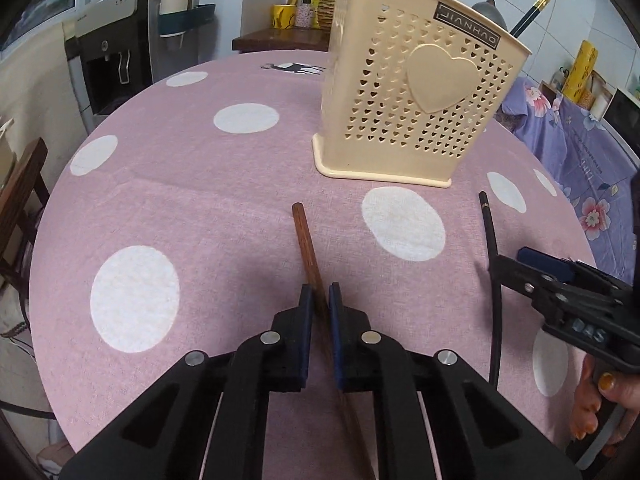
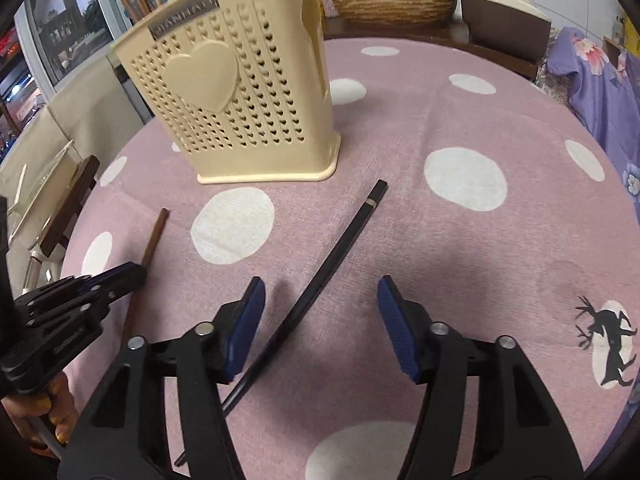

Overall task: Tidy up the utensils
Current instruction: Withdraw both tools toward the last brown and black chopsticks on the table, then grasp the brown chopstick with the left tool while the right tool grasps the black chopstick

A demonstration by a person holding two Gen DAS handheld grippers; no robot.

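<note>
Left hand-held gripper [image 1: 319, 300] clenched on a brown chopstick [image 1: 306, 246]; right hand-held gripper [image 2: 320, 300] released, straddling a black chopstick [image 2: 340, 244] on the desk [image 2: 460, 112]

A round table [image 2: 460, 240] under a pink cloth with white dots and deer prints carries three things. A cream perforated utensil holder [image 1: 412, 100] stands upright toward the far edge. A brown wooden chopstick [image 1: 306, 240] and a black chopstick [image 2: 332, 252] lie flat toward the near edge, apart.
</note>
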